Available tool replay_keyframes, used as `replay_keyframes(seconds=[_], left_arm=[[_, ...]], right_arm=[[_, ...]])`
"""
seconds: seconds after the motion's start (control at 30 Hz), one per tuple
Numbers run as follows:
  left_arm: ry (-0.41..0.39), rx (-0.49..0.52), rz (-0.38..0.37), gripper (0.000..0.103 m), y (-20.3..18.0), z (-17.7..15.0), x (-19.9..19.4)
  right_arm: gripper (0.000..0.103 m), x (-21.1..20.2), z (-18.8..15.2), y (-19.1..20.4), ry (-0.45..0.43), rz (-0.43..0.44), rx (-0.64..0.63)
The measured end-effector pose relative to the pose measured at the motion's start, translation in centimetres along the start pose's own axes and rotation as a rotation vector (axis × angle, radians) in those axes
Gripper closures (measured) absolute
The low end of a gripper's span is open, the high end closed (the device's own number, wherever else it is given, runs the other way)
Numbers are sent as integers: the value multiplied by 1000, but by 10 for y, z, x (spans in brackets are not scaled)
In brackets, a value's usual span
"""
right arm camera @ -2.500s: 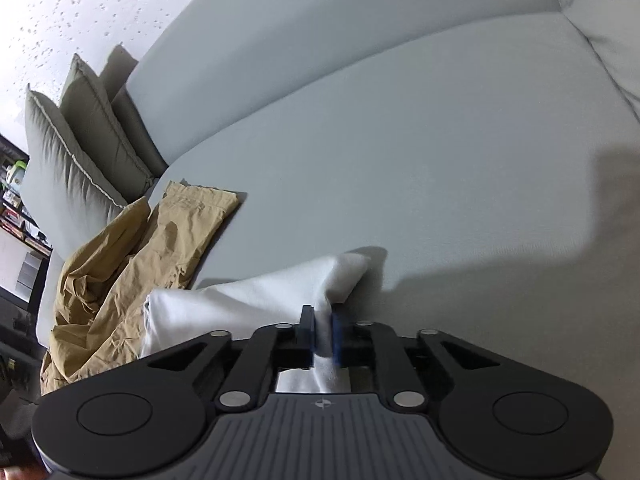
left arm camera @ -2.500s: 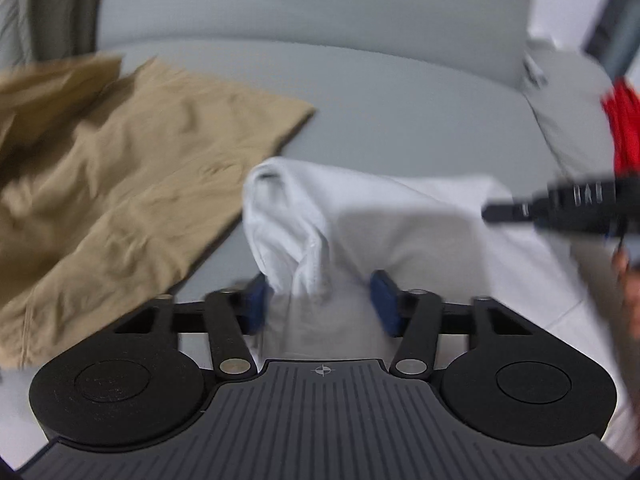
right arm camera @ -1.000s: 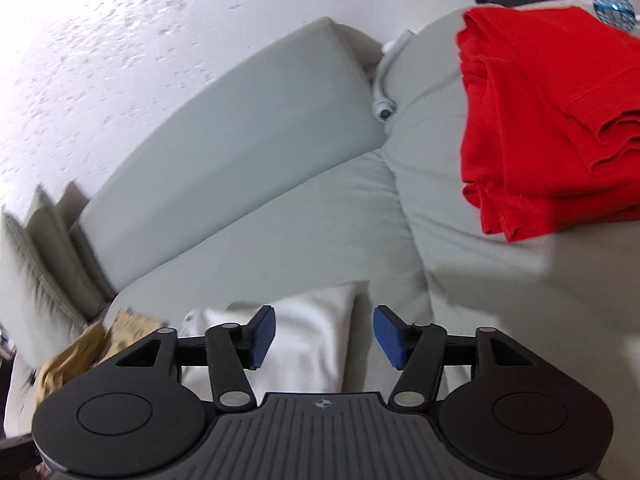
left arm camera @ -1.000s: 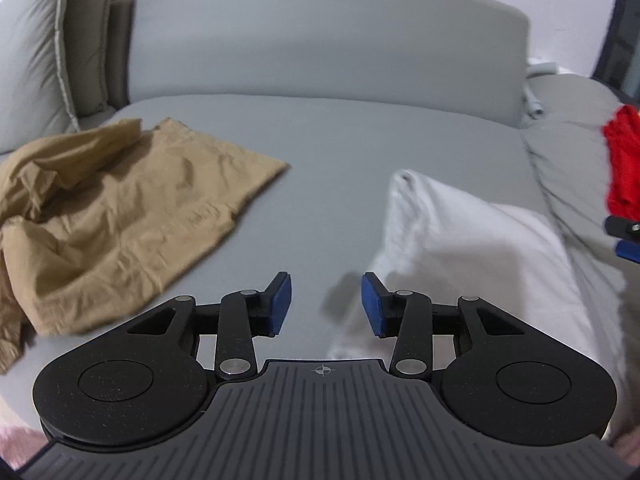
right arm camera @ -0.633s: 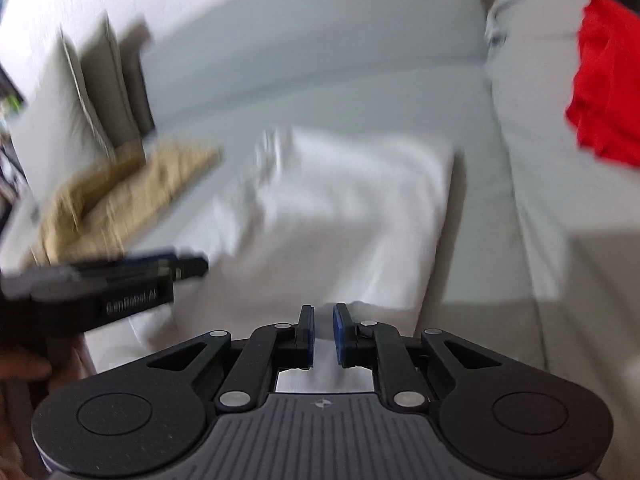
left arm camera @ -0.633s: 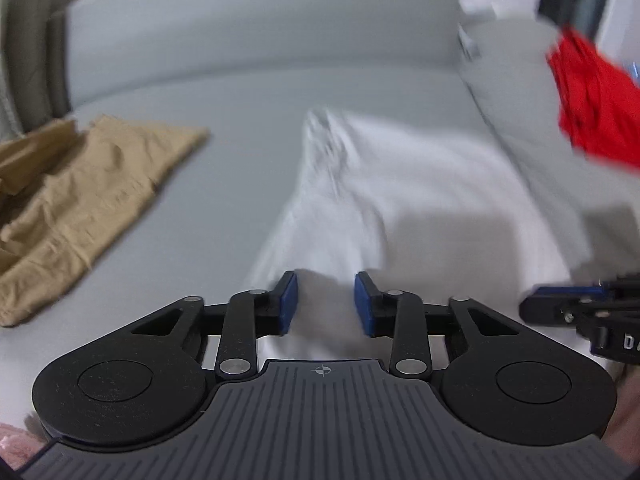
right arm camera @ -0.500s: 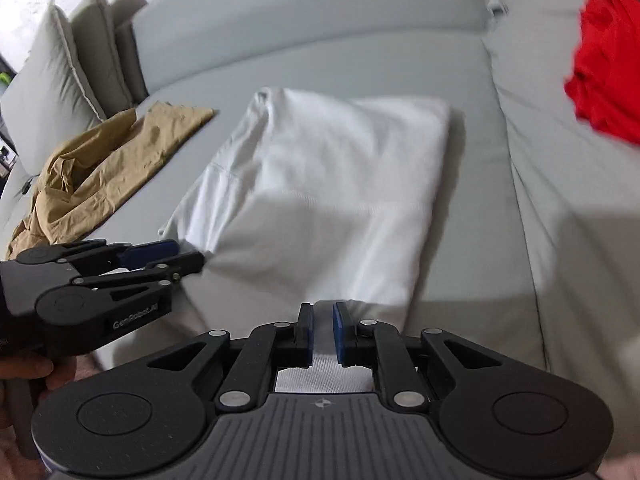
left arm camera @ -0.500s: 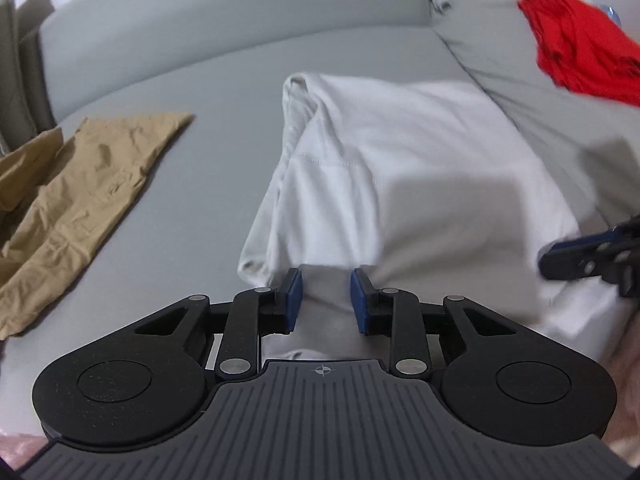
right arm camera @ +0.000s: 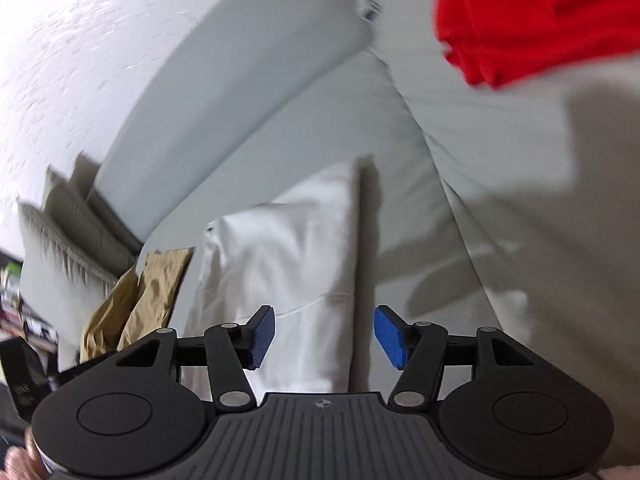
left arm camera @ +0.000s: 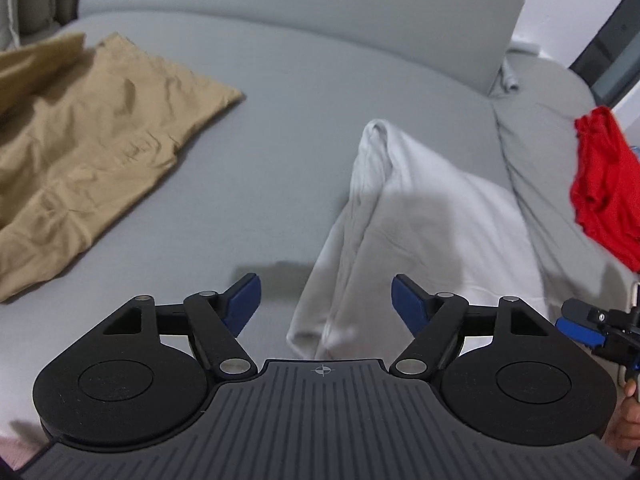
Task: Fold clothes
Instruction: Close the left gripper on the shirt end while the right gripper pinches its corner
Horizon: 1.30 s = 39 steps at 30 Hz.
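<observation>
left tongs (left arm camera: 326,300) agape | right tongs (right arm camera: 324,334) agape | white garment (left arm camera: 420,216) on sofa (left arm camera: 300,128)

A grey sofa seat (left arm camera: 304,128) fills the middle of the left wrist view, its curved backrest (left arm camera: 320,4) along the top. Grey cushions (right arm camera: 60,248) stand at the left edge of the right wrist view, below a speckled white wall (right arm camera: 88,40) in the upper left

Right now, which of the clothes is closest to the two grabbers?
The white garment is closest: it lies right in front of the open left gripper and right gripper. The tan garment is off to the left, and the red garment is far right.
</observation>
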State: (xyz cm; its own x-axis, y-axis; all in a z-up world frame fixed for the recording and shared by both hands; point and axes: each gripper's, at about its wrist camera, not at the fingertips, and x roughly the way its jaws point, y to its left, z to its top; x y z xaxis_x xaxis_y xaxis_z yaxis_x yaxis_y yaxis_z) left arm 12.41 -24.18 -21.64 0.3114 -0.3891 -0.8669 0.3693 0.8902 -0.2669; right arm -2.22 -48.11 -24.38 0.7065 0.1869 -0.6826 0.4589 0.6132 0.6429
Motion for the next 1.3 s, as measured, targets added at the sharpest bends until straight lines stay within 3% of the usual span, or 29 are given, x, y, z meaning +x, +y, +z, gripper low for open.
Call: replay_keyframes(seconds=[0.23,0.4,0.53,0.67,0.9,0.97,1.07,1.3], left_arm=[[106,33,-76,25,2,9,33],[179,30,-192,25,15,16,40],[235,9,-273,24,22,21,45],[266,56,-303,21,12,26,51],[232,174,-244,19,-25,20,60],[214,225,-213,20,-32,15,58],[184,293,-156,22,-43,6,55],[150,309,-92,33,-51,2,51]], right_arm=[[45,11,7,-21,35,49,163],[45,15,13,-37,82,109,276],[50,15,13,-38,118,130,266],[51,20,11,-23,142,124,166],[52,29,10,4,118,65,-10],[62,29,8,10,103,31,-71],[67,25,3,18,84,-22,-186],[75,21,-5,30,44,-82,-341]])
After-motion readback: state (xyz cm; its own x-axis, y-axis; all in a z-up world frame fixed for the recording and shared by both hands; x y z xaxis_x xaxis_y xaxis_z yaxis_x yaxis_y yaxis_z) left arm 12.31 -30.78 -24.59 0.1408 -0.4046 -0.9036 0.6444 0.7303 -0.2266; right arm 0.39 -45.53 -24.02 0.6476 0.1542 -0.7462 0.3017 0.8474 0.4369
